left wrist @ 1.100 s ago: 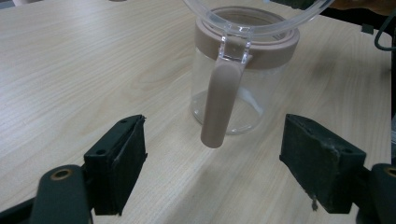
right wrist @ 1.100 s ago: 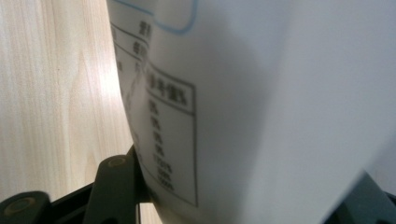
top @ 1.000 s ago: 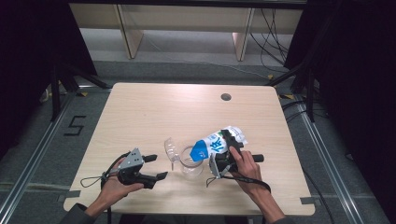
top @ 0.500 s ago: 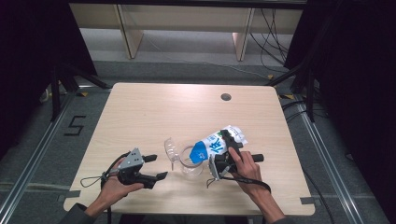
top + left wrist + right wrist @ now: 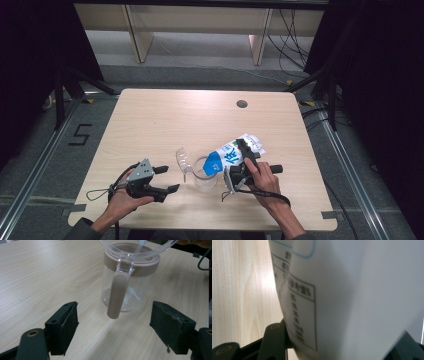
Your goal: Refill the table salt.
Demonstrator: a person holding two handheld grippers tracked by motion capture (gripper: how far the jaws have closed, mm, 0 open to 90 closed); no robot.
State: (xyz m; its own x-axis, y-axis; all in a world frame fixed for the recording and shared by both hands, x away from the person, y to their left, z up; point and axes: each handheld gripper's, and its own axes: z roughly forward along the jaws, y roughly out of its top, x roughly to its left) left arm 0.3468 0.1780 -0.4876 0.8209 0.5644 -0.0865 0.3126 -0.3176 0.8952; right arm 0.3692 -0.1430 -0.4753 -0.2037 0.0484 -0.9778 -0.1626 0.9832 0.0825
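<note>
Carton (image 5: 235, 153) tilted over jar (image 5: 202, 172); jar's brown handle (image 5: 117, 293) plain in left gripper view.

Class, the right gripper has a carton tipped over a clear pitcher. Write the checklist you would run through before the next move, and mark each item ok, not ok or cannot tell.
1. Right gripper clamped on the carton: ok, both jaws press its sides.
2. Carton tilted with its top end over the pitcher mouth: ok.
3. Pitcher upright on the table: ok.
4. Pitcher lid out of the way: ok, it is swung open.
5. Left gripper steadying the pitcher: not ok, jaws open, short of the handle.
6. Liquid flowing into the pitcher: cannot tell.
</note>
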